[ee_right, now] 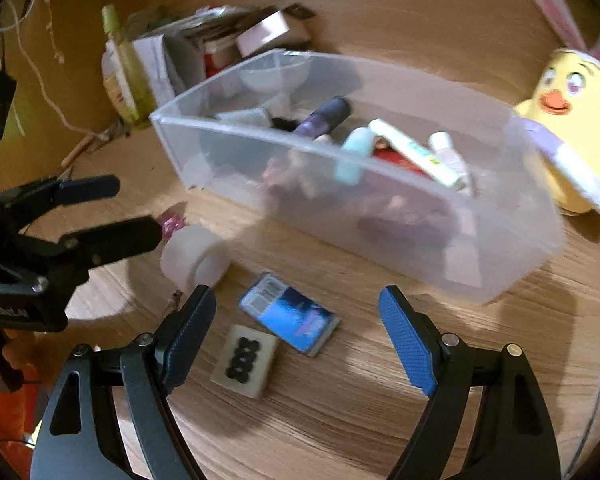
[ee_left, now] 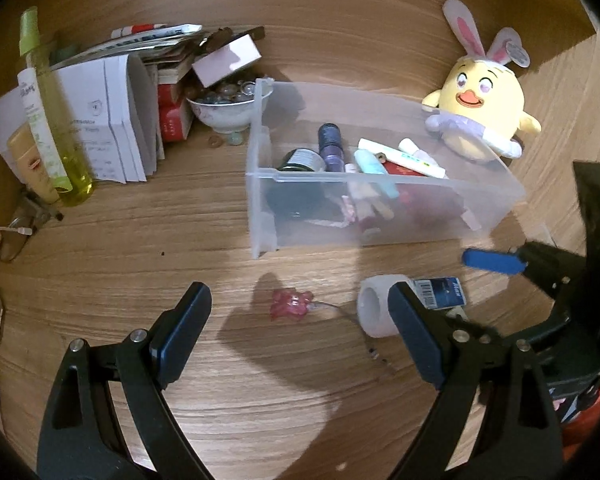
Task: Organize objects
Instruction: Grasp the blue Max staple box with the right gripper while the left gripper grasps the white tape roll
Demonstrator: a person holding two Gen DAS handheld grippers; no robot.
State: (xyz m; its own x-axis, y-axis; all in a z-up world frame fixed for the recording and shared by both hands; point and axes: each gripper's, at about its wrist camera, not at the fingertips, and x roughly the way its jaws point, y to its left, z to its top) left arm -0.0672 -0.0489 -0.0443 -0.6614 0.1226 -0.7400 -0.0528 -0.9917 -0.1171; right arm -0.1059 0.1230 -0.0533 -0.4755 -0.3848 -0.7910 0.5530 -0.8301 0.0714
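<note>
A see-through plastic bin point(ee_left: 380, 216) sits on the wooden tabletop point(ee_left: 180, 240). Inside it lie small bottles and tubes, like a purple bottle point(ee_left: 331, 142), a white tube point(ee_left: 400, 156) and a light blue tube point(ee_left: 370, 162).

The left gripper point(ee_left: 300, 332) hangs over the tabletop with its fingers point(ee_left: 180, 332) wide apart and nothing between them. Just ahead of it lies a little pink charm point(ee_left: 290, 303). A roll of white tape point(ee_left: 376, 308) stands on its edge right beside the right-side finger. I cannot tell if they touch.

The right gripper point(ee_right: 296, 340) also has its fingers point(ee_right: 406, 340) wide apart and holds nothing. Between them, down on the tabletop, lie a blue packet point(ee_right: 288, 314) with a bar code and a pale tile point(ee_right: 246, 360) with black dots. The tile lies just beside the packet, close to the left-side finger. The bin is just behind them.

A yellow chick toy point(ee_left: 482, 98) with bunny ears sits behind the bin on the right, close against it. To the left of the bin stands a white bowl point(ee_left: 224, 114) of glass beads. Farther left are folded papers point(ee_left: 116, 120), small boxes and a tall yellow-green spray bottle point(ee_left: 48, 120).
</note>
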